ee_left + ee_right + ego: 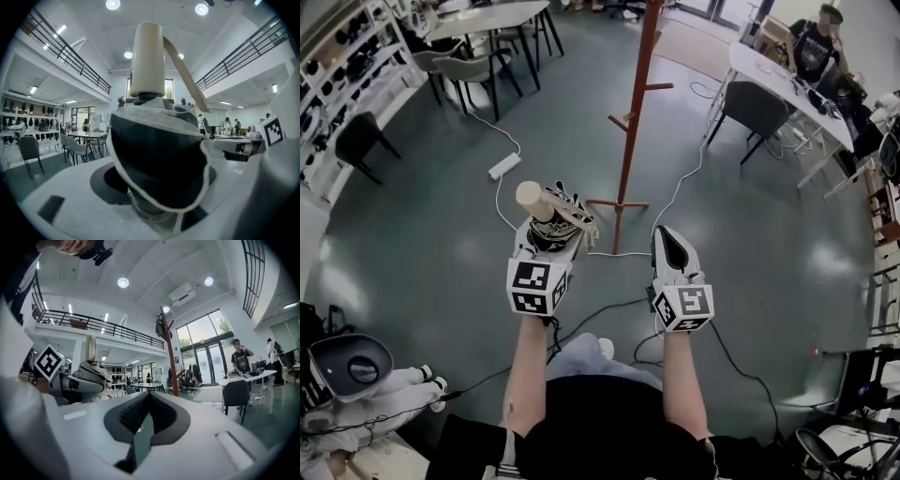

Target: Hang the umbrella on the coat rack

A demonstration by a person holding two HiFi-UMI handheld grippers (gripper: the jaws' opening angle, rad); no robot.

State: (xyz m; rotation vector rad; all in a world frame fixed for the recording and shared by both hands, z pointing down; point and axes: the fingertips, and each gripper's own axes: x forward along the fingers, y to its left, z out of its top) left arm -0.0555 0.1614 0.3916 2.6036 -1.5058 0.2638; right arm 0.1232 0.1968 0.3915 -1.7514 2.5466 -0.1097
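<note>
A folded dark umbrella (pixel 555 228) with pale trim stands upright in my left gripper (pixel 551 246), which is shut on it. Its cream cylindrical handle (pixel 530 197) points up, with a tan strap hanging off it. In the left gripper view the umbrella (pixel 157 154) fills the middle between the jaws of the left gripper (pixel 157 208), the handle (pixel 148 58) above. The red-brown coat rack (pixel 633 112) stands on the floor ahead, slightly right of the umbrella and apart from it. My right gripper (pixel 671 246) is shut and holds nothing. The right gripper view shows the gripper (pixel 149 411) and the rack (pixel 169 355) ahead.
A white power strip (pixel 504 166) and cables lie on the floor left of the rack. Tables and chairs (pixel 478 56) stand at the far left, a long desk (pixel 787 89) with a seated person at the far right. A grey chair (pixel 755 108) sits beside it.
</note>
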